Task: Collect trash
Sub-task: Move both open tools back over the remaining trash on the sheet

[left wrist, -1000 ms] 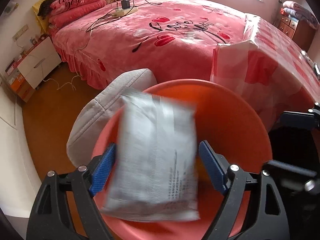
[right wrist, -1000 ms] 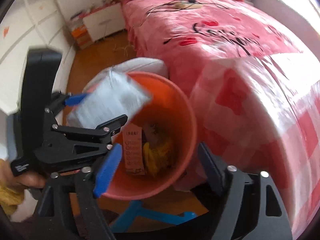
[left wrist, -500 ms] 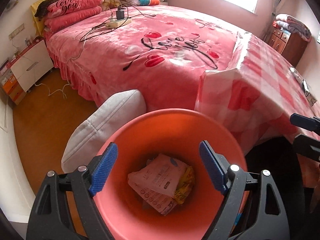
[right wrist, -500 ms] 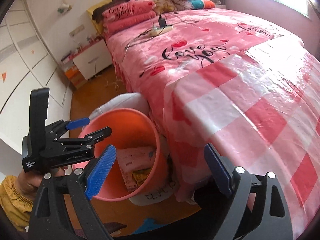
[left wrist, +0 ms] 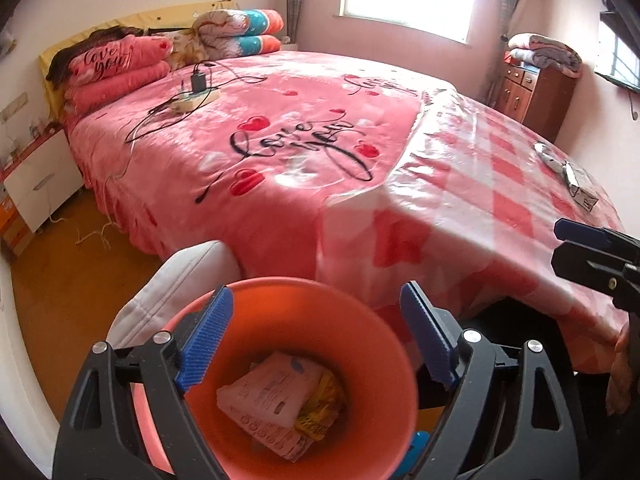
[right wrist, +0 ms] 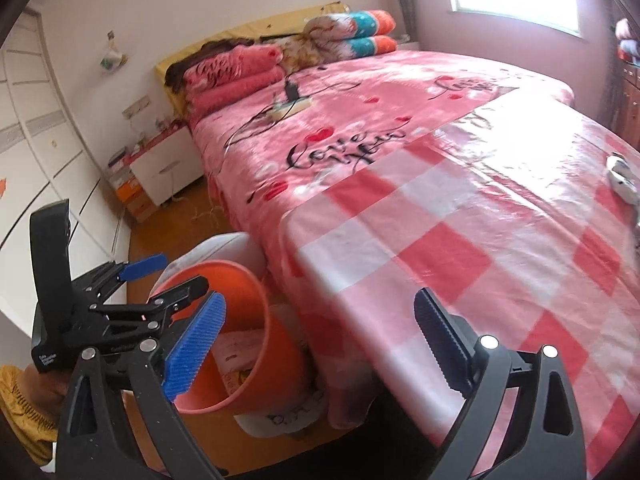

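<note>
An orange bin (left wrist: 360,344) stands on the floor at the foot of the bed; it also shows in the right wrist view (right wrist: 276,344). Inside lie a white printed packet (left wrist: 276,392) and a yellow wrapper (left wrist: 320,412). My left gripper (left wrist: 320,344) is open and empty, held above the bin's mouth. My right gripper (right wrist: 320,344) is open and empty, above the edge of the pink checked tablecloth (right wrist: 460,248). More trash, a silver wrapper (left wrist: 550,158) and a dark packet (left wrist: 582,192), lies at the cloth's far right.
A pink bed (left wrist: 280,128) with a power strip and cables (left wrist: 192,100) fills the middle. A grey cushion (left wrist: 180,280) leans beside the bin. A white nightstand (left wrist: 36,184) stands left, a wooden cabinet (left wrist: 532,92) at the back right.
The white packet left my left gripper and dropped into the bin. Both grippers have since risen and tilted up toward the bed and table.
</note>
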